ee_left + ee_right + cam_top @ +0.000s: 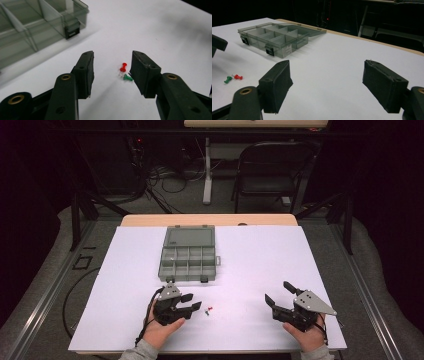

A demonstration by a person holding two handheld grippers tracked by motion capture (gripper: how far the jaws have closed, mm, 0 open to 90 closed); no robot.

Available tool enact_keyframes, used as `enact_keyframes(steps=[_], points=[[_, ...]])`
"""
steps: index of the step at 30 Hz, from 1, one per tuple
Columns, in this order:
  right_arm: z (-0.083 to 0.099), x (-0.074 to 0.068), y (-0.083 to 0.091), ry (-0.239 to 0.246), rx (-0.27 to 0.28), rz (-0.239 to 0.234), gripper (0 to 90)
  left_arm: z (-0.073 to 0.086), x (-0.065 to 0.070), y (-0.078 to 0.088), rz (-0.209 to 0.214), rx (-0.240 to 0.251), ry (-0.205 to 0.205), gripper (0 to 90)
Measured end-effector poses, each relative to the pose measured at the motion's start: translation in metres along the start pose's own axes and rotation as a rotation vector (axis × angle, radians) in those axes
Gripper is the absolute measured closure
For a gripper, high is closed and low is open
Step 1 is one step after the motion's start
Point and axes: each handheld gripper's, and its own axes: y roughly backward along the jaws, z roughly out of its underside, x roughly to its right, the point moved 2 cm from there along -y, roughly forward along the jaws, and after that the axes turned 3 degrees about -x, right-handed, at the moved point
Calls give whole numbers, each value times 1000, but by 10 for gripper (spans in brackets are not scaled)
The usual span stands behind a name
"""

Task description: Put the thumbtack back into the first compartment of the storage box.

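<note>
While the white desk (260, 255) lies bare across its right half, a grey compartment box (189, 254) sits open at upper centre. Lower left, the left tool (196, 302), half open, straddles a red pushpin (123, 67) and green pushpin (128, 78), touching neither. Lower right, the right tool (277, 292) gapes wide, empty.
</note>
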Motion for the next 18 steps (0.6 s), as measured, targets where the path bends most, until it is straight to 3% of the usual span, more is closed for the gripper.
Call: enact_keyframes(steps=[13,18], points=[[0,-1,-1,-2,-4,-5,220,4,13,-24,43,-68,-28,615],[0,-1,-1,3,-4,-4,220,4,21,-31,40,-91,-74,640]])
